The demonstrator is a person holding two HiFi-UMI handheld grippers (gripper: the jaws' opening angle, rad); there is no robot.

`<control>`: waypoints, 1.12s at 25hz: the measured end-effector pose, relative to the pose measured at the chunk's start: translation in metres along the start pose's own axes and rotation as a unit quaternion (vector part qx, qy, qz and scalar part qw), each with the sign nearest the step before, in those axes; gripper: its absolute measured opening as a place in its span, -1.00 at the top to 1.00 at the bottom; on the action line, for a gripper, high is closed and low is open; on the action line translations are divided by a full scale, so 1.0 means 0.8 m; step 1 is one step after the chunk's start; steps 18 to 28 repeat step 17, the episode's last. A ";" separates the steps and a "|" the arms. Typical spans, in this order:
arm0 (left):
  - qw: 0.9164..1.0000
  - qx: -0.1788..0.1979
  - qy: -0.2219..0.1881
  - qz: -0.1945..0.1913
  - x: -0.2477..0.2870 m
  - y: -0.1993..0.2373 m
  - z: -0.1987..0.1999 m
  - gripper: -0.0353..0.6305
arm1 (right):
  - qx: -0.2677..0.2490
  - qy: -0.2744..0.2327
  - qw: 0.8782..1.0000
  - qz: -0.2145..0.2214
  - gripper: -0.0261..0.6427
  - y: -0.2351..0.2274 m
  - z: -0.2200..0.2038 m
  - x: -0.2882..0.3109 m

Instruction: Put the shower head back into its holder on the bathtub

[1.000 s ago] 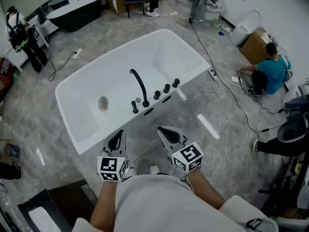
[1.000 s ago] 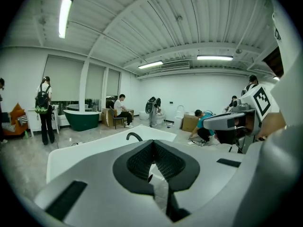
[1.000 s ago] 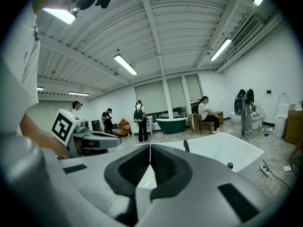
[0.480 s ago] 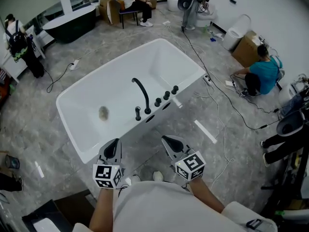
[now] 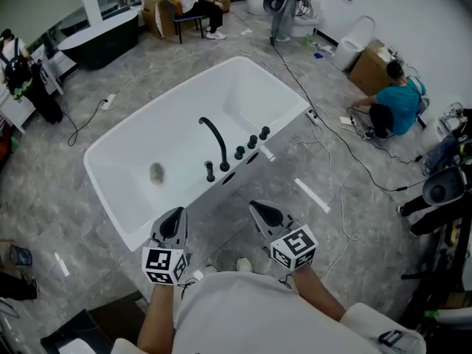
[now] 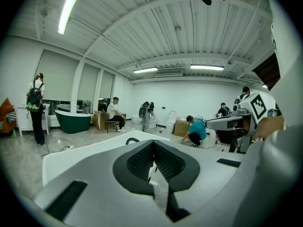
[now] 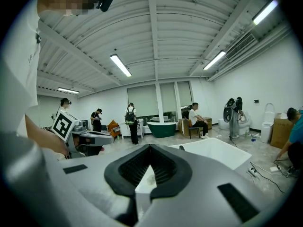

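Bathtub (image 5: 243, 98), white. Shower head (image 5: 266, 153): seemingly the pale cylinder at the near rim, just beside the black knobs (image 5: 251, 141). Left gripper (image 5: 175, 218), right gripper (image 5: 259, 209): jaws closed, empty, both apart from the tub.

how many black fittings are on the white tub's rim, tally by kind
curved spout: 1
round knobs: 3
short post: 1
total: 5
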State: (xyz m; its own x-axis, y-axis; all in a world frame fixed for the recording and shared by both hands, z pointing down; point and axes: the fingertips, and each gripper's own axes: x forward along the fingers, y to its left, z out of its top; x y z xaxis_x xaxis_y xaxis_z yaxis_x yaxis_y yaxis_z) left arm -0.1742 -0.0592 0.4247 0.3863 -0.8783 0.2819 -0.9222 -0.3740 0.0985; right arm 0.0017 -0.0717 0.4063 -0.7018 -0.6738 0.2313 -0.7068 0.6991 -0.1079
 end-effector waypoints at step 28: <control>1.000 0.015 0.017 -0.004 -0.002 -0.008 -0.012 0.86 | 0.004 0.004 1.000 0.000 0.87 0.001 -0.007 -0.005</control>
